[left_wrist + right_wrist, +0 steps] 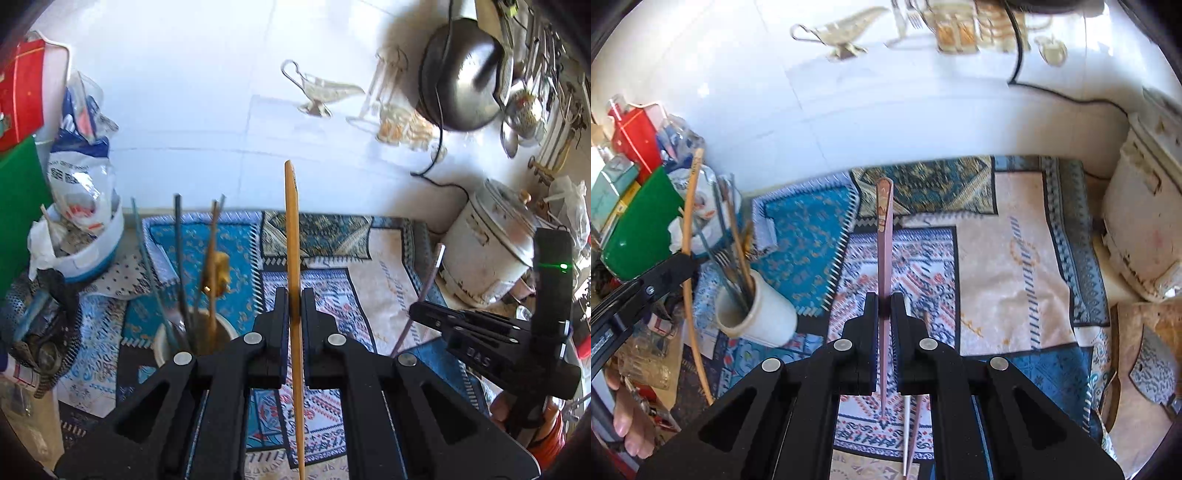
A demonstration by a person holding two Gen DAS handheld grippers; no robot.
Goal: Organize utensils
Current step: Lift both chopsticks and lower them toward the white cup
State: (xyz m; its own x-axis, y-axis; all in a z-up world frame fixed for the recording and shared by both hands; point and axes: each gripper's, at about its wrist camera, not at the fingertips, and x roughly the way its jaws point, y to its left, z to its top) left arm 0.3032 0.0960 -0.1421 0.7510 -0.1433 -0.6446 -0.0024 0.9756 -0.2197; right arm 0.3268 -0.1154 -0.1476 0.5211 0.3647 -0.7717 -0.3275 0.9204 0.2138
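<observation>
Bright daylight glare whitens the wall; fisheye edges bend, darken and blur.

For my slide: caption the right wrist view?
Right hand-held gripper clamps a pink chopstick above a patterned cloth.

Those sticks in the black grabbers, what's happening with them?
A person is tidying chopsticks with two grippers. The left gripper is shut on a yellow chopstick, and the right gripper is shut on a pink chopstick. Both are held above the patterned cloth. A white cup nearby already holds several sticks.
</observation>
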